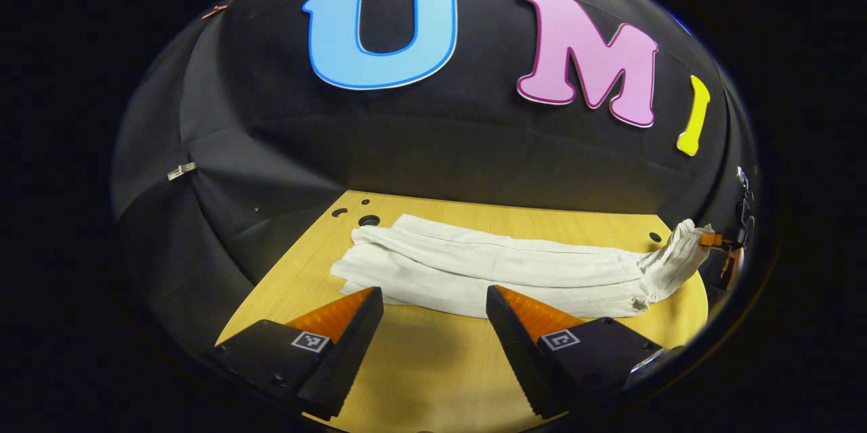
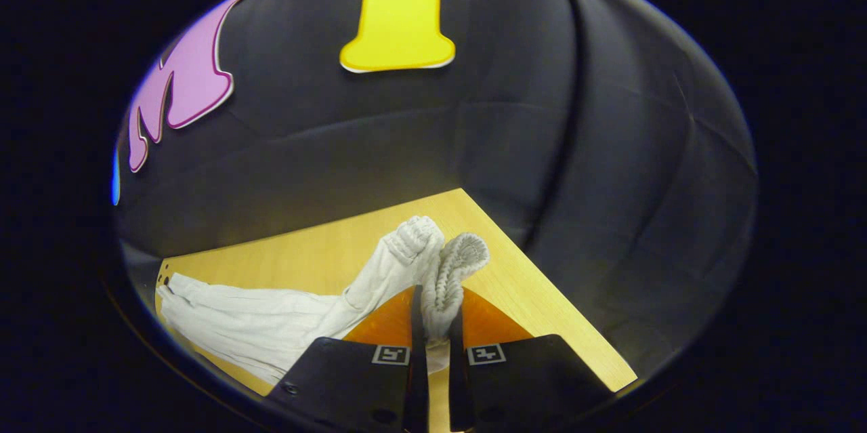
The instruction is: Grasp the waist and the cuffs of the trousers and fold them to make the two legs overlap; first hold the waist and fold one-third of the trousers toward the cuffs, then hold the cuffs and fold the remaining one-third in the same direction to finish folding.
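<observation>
White trousers (image 1: 488,270) lie lengthwise across the wooden table (image 1: 433,365), the legs stacked one on the other. My left gripper (image 1: 433,291) hovers open just before their near edge, left of the middle, with nothing between its fingers. At the far right, the ribbed elastic end (image 1: 684,243) is lifted off the table by my right gripper (image 1: 718,240). In the right gripper view that gripper (image 2: 437,292) is shut on the bunched ribbed end (image 2: 447,263), both fingers pressing it. From there the rest of the trousers (image 2: 257,324) trails off to the left over the table (image 2: 535,297).
Small round holes (image 1: 369,220) mark the table's far left corner. The black cloth wall runs close behind the table and along its right edge (image 2: 515,243). Bare wood lies between my left gripper and the table's near edge.
</observation>
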Tool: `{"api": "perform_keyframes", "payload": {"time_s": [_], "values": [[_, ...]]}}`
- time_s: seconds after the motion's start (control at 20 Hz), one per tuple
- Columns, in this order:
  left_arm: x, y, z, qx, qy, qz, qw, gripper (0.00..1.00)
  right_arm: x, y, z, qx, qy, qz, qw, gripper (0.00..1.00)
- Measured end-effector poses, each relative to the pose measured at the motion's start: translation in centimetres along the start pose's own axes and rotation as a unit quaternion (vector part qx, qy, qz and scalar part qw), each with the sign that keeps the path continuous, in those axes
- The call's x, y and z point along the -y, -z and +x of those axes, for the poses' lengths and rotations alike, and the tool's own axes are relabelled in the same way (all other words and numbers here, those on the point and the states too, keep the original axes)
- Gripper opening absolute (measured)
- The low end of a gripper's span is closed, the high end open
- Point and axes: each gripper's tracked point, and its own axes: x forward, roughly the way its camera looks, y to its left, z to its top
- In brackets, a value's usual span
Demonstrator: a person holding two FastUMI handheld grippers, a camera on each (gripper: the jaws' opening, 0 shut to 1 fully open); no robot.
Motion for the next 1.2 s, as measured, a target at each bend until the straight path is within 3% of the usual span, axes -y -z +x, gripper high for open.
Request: {"api": "perform_keyframes", "payload": {"time_s": [0.15, 0.25, 0.6, 0.8, 1.15, 1.2], "values": [[-1.9, 0.8, 0.7, -0.006, 0.009, -0.021, 1.000, 0.98, -2.0, -1.1, -3.6, 0.035, -0.024, -0.004, 0.999, 0.16], [-3.6, 1.3, 0.9, -0.011, 0.005, -0.028, 1.000, 0.98, -1.0, -2.0, -5.9, 0.049, -0.046, 0.008, 0.998, 0.16], [-10.4, 3.2, 2.6, -0.021, -0.001, -0.048, 0.999, 0.96, 1.1, -1.4, -5.5, 0.073, -0.120, 0.048, 0.989, 0.16], [-13.3, 4.4, 5.4, -0.031, -0.011, -0.070, 0.997, 0.96, 1.8, -0.3, -3.7, 0.041, -0.149, 0.069, 0.986, 0.16], [-15.6, 6.2, 11.5, -0.049, -0.030, -0.115, 0.992, 0.96, 1.3, -0.2, -2.9, -0.004, -0.152, 0.053, 0.987, 0.16], [-15.6, 6.2, 12.3, -0.051, -0.031, -0.118, 0.991, 0.96, 1.4, -0.1, -2.9, -0.010, -0.151, 0.052, 0.987, 0.12]]}}
